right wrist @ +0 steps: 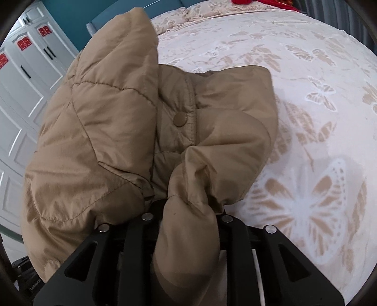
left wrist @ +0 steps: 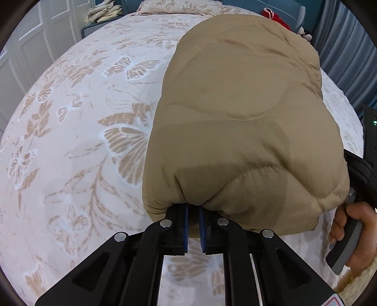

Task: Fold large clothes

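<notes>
1. Tan puffer jacket lies bundled on the butterfly bedspread, near edge lifted.
2. Left gripper: blue pads narrow, pinching the hem.
3. Right gripper: fabric bunched between its fingers (pads hidden), gripping jacket.
4. Step looks mid-fold; next, carry both corners forward evenly and lay flat.

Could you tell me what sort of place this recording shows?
Most likely a home bedroom: a bed with a butterfly-print bedspread, a matching pillow at its head, and white panelled wardrobe doors alongside.
</notes>
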A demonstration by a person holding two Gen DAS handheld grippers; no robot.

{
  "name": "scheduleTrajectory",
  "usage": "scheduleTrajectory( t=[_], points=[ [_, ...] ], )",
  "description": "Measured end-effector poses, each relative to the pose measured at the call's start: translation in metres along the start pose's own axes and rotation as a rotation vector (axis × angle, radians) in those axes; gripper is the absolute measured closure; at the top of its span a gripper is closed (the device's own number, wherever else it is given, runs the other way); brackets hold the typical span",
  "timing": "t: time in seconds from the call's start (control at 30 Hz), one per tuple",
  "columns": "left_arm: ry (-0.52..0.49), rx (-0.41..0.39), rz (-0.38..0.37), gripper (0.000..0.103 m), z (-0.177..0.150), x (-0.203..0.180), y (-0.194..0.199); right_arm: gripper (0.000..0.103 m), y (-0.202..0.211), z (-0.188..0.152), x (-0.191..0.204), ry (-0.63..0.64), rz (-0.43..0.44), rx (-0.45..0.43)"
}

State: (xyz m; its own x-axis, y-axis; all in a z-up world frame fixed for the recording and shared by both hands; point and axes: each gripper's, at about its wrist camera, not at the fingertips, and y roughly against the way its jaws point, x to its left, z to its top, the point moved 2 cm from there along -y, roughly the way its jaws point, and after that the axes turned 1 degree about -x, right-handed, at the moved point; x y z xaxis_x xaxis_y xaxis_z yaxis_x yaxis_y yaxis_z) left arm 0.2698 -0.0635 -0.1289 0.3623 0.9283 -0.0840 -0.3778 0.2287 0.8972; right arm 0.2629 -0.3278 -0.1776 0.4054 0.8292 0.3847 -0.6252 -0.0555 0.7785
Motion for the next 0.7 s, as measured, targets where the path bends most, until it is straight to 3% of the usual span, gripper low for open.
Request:
scheduleTrajectory(
  t=[0.1,0.23,0.37,0.4,0.47,0.5,0.6,0.7],
  points=[
    [-0.005,-0.006,0.025,0.091,-0.006,-0.003,0.010,0.067,0.019,-0.006,-0.006,-0.033,-0.028,-0.008],
    [-0.014,-0.041,0.049,0.091,-0.015,0.003,0.039,0.066,0.064,-0.019,-0.016,-0.043,-0.028,-0.024],
    [0.016,-0.132,0.039,0.089,-0.010,0.018,0.085,0.066,0.124,-0.030,-0.014,0.027,-0.134,-0.104],
    [0.031,-0.158,0.034,0.089,-0.004,0.020,0.096,0.067,0.140,-0.031,-0.008,0.053,-0.166,-0.136],
    [0.040,-0.197,0.025,0.086,0.008,0.015,0.109,0.085,0.158,-0.028,0.010,0.111,-0.161,-0.167],
    [0.035,-0.209,0.029,0.085,0.015,0.012,0.109,0.088,0.162,-0.026,0.025,0.153,-0.150,-0.168],
    [0.021,-0.221,0.031,0.085,0.033,-0.011,0.099,0.089,0.154,-0.024,0.063,0.236,-0.104,-0.140],
    [0.005,-0.148,0.044,0.085,0.040,-0.032,0.059,0.090,0.123,-0.036,0.075,0.267,-0.137,-0.074]
  ],
)
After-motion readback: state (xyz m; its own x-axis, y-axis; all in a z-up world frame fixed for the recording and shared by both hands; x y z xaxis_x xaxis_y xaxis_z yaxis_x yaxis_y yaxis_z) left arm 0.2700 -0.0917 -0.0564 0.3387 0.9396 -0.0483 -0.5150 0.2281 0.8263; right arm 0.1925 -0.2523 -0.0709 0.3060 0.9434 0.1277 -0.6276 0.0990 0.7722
